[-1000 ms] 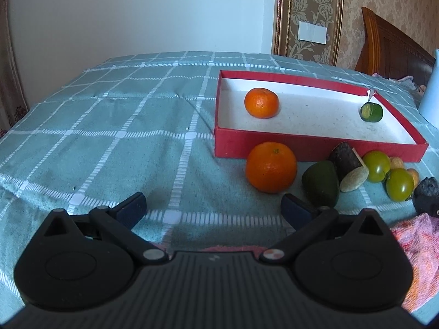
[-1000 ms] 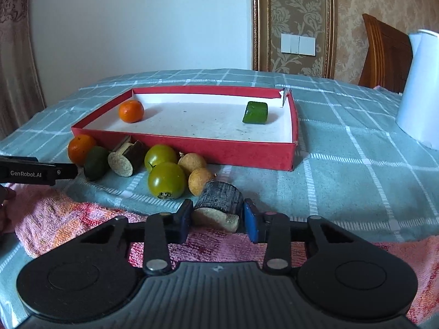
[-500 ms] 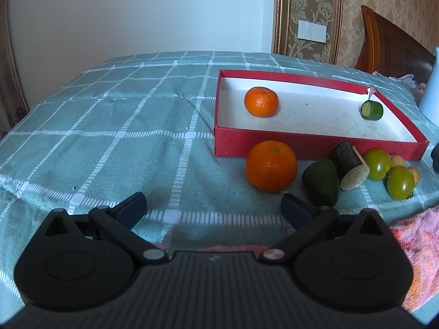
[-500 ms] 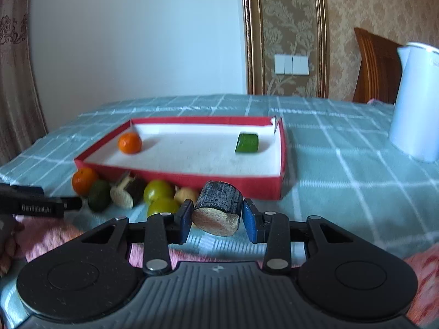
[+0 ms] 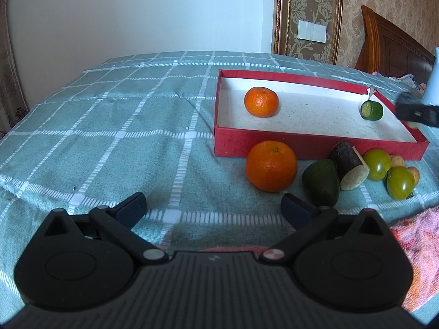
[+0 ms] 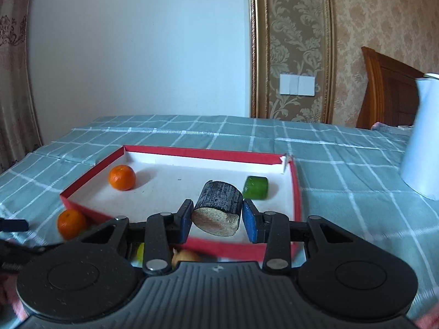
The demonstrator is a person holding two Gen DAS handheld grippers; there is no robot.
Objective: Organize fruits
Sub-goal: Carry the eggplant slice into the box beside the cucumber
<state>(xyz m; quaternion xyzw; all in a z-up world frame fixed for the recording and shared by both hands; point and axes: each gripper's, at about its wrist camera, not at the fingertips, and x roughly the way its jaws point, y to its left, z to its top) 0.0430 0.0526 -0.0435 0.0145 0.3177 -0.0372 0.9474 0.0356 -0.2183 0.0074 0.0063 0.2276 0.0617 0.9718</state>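
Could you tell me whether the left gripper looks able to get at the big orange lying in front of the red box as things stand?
Probably yes: the left gripper is open and empty, and only bare tablecloth lies between it and the big orange.

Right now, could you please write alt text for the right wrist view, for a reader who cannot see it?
The right gripper holds a dark-skinned cut piece with a pale cut face in its jaws above a red tray. In the tray lie a small orange and a green piece.
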